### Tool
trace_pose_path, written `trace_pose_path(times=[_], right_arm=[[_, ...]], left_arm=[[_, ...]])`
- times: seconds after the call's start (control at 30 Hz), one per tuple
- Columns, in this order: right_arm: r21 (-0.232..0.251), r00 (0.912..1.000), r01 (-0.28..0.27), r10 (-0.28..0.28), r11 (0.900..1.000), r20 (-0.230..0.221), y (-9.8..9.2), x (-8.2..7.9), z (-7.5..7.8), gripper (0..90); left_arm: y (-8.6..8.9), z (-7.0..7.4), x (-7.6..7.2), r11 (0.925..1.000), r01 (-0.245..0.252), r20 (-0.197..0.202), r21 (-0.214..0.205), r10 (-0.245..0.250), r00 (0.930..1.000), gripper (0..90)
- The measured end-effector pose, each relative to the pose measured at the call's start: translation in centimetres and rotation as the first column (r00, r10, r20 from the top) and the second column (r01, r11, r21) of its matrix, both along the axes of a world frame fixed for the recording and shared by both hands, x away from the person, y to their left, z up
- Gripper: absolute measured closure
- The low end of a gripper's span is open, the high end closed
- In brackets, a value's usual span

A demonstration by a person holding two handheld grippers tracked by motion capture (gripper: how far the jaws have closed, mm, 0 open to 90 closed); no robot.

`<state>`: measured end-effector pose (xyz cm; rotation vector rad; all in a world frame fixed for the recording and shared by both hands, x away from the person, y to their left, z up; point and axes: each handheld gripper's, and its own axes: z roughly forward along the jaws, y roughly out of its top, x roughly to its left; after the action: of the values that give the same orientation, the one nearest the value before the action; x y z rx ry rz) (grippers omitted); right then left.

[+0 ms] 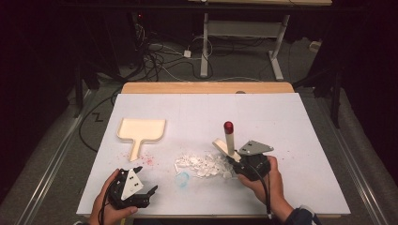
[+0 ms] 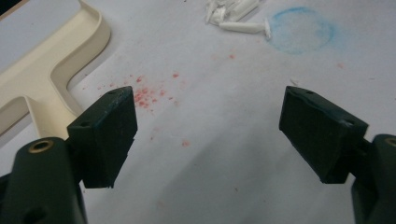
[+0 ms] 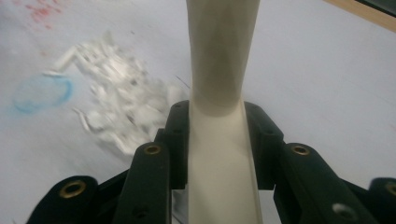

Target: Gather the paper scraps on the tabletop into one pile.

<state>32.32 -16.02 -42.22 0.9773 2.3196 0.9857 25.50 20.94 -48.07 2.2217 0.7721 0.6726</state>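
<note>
2 grippers work over a white sheet (image 1: 291,140) that covers a wooden bench (image 1: 206,87). Near the front-left corner of the sheet, the left gripper (image 1: 146,180) sits in the person's left hand (image 1: 105,208); in the left gripper view its jaws stand wide apart with nothing between them, above bare sheet speckled with red crumbs (image 2: 147,95). Toward the front edge, right of centre, the right gripper (image 1: 233,158) is held in the right hand (image 1: 270,180), and its jaws are clamped on the cream handle of a brush (image 1: 229,140). In the right gripper view the brush handle (image 3: 222,93) runs up between the closed jaws. In the high view the handle rises tilted, ending in a red tip (image 1: 228,125), and the brush's cream head lies low beside the gripper, at the right edge of a pile of white scraps (image 1: 202,164).

That pile sits near the middle of the front half of the sheet, between the 2 grippers. Just beside its front-left edge is a faint blue ring (image 1: 182,179) marked on the sheet. A cream dustpan (image 1: 141,129) lies flat toward the left edge of the sheet, well apart from the pile, its handle pointing to the front edge and the red crumbs scattered beside the handle's end.
</note>
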Motion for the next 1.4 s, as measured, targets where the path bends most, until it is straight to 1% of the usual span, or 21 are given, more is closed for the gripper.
trace_pose_path(times=[0.03,0.13,0.2,0.23,0.27,0.37,0.43,0.5,0.53,0.6,0.73,0.8,0.83,0.93,1.07,1.1,1.2,1.3,1.33,1.37,1.4], right_arm=[[0.025,1.0000,0.003,-0.003,0.9997,-0.002,0.6,0.1,0.0,67.1],[0.029,0.9996,-0.025,0.024,0.9993,0.013,2.2,0.5,-0.1,67.1],[0.036,0.9991,-0.038,0.037,0.9987,0.019,2.4,0.7,0.1,67.1],[0.053,0.9990,-0.042,0.041,0.9977,0.019,2.3,0.8,0.3,67.2],[0.069,0.9986,-0.046,0.045,0.9965,0.030,1.7,0.9,1.0,67.1],[0.076,0.9979,-0.047,0.043,0.9960,0.048,0.9,0.9,1.8,67.1],[0.074,0.9972,-0.060,0.057,0.9955,0.048,0.0,0.8,2.4,67.1],[0.098,0.9956,-0.085,0.080,0.9916,0.047,-1.8,0.6,3.1,67.1],[0.098,0.9956,-0.085,0.080,0.9916,0.047,-1.8,0.6,3.1,67.1],[0.110,0.9946,-0.096,0.091,0.9892,0.050,-3.0,0.3,3.4,67.2],[0.077,0.9894,-0.129,0.123,0.9887,0.078,-5.3,-0.6,3.9,67.2],[0.061,0.9897,-0.135,0.131,0.9890,0.057,-6.3,-1.0,3.8,67.2],[0.053,0.9882,-0.145,0.141,0.9881,0.059,-6.8,-1.2,3.7,67.2],[-0.006,0.9846,-0.171,0.171,0.9852,0.037,-7.8,-2.1,3.3,67.2],[-0.039,0.9831,-0.183,0.183,0.9823,-0.008,-9.0,-3.9,3.1,67.3],[-0.046,0.9822,-0.187,0.185,0.9813,-0.030,-9.3,-4.4,3.1,67.3],[-0.035,0.9718,-0.227,0.224,0.9734,-0.075,-9.9,-5.6,2.8,67.4],[-0.009,0.9571,-0.273,0.271,0.9619,-0.103,-9.6,-5.9,2.2,67.3],[0.006,0.9562,-0.271,0.270,0.9626,-0.114,-9.3,-5.8,2.0,67.4],[0.007,0.9531,-0.282,0.281,0.9595,-0.113,-8.9,-5.7,1.9,67.4],[0.006,0.9533,-0.282,0.281,0.9593,-0.109,-8.5,-5.5,1.8,67.4]], left_arm=[[0.0,0.0,0.0,1.0000,0.001,0.002,-0.002,-0.001,1.0000,18.3],[0.0,-0.1,-0.1,1.0000,0.004,0.000,0.002,-0.004,1.0000,18.2],[0.1,-0.2,-0.2,0.9999,0.004,0.000,0.013,-0.004,1.0000,17.6],[0.2,-0.2,-0.2,1.0000,0.001,-0.002,0.008,-0.001,1.0000,17.6],[0.3,-0.2,-0.2,1.0000,-0.001,-0.003,0.008,0.001,1.0000,17.6],[0.4,-0.2,-0.2,1.0000,-0.006,-0.003,0.006,0.006,1.0000,17.6],[0.3,-0.2,-0.3,0.9999,-0.006,-0.003,0.010,0.006,1.0000,17.6],[0.3,-0.2,-0.4,0.9999,-0.006,-0.003,0.014,0.006,1.0000,17.6],[0.4,-0.2,-0.4,0.9999,-0.008,-0.003,0.014,0.008,1.0000,17.6],[0.4,-0.2,-0.4,0.9998,-0.010,-0.005,0.016,0.010,0.9999,17.6],[0.5,-0.2,-0.3,0.9998,-0.011,-0.007,0.016,0.011,0.9999,17.6],[0.4,-0.2,-0.3,0.9997,-0.009,-0.009,0.023,0.010,0.9999,17.6],[0.4,-0.2,-0.3,0.9997,-0.009,-0.009,0.023,0.009,0.9999,17.6],[0.3,-0.2,-0.3,0.9996,-0.007,-0.008,0.028,0.007,0.9999,17.6],[0.3,-0.2,-0.4,0.9996,-0.007,-0.008,0.028,0.007,0.9999,17.6],[0.3,-0.1,-0.4,0.9997,-0.007,-0.006,0.025,0.007,1.0000,17.6],[0.4,0.0,-0.4,0.9999,-0.007,-0.003,0.011,0.007,1.0000,17.6],[0.3,0.0,-0.4,0.9999,-0.005,-0.003,0.013,0.005,1.0000,17.6],[0.3,0.0,-0.5,0.9999,-0.003,-0.003,0.012,0.003,1.0000,17.6],[0.2,0.0,-0.4,0.9999,-0.001,-0.004,0.012,0.001,1.0000,17.6],[0.2,0.0,-0.4,1.0000,0.003,-0.005,0.009,-0.003,1.0000,17.6]])
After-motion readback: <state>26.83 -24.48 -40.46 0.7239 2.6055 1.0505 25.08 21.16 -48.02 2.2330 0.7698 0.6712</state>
